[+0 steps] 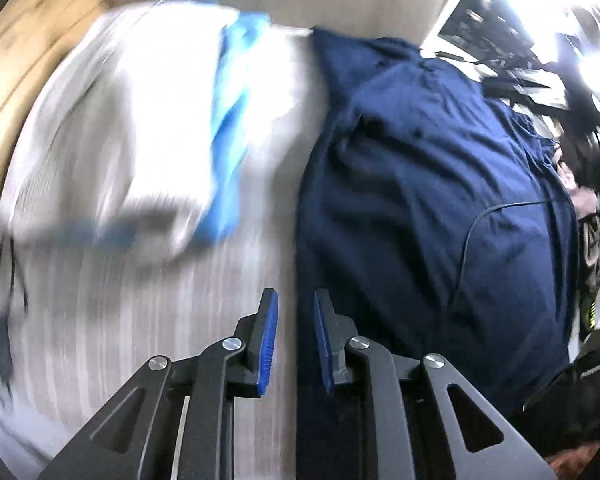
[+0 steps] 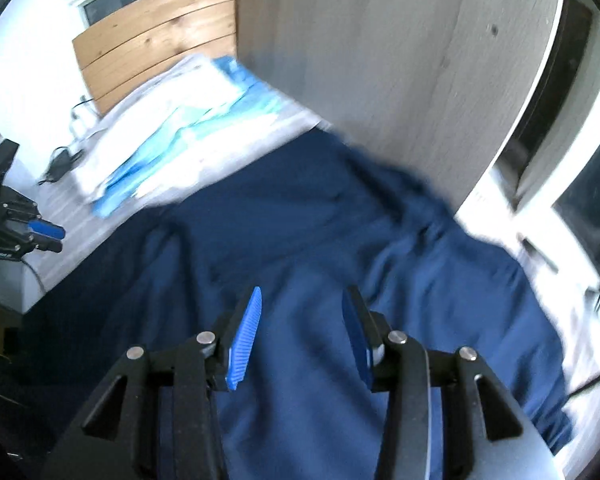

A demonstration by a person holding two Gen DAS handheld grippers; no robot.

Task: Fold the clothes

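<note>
A navy blue garment [image 1: 428, 184] lies spread on the striped grey bed [image 1: 152, 312], rumpled at its far end. In the left wrist view my left gripper [image 1: 296, 300] hovers over the garment's left edge, its blue pads a narrow gap apart with nothing between them. In the right wrist view the same navy garment [image 2: 300, 232] fills the middle. My right gripper [image 2: 304, 300] hangs above it, jaws apart and empty. The left gripper [image 2: 54, 238] shows at the left edge of that view, beside the garment.
A white and light-blue folded pile [image 2: 172, 132] lies at the bed's far end, seen blurred as white and blue cloth [image 1: 204, 112] in the left wrist view. A wooden headboard [image 2: 156, 40], a grey panel [image 2: 380, 60] and a charger with cable [image 2: 60, 164] border the bed.
</note>
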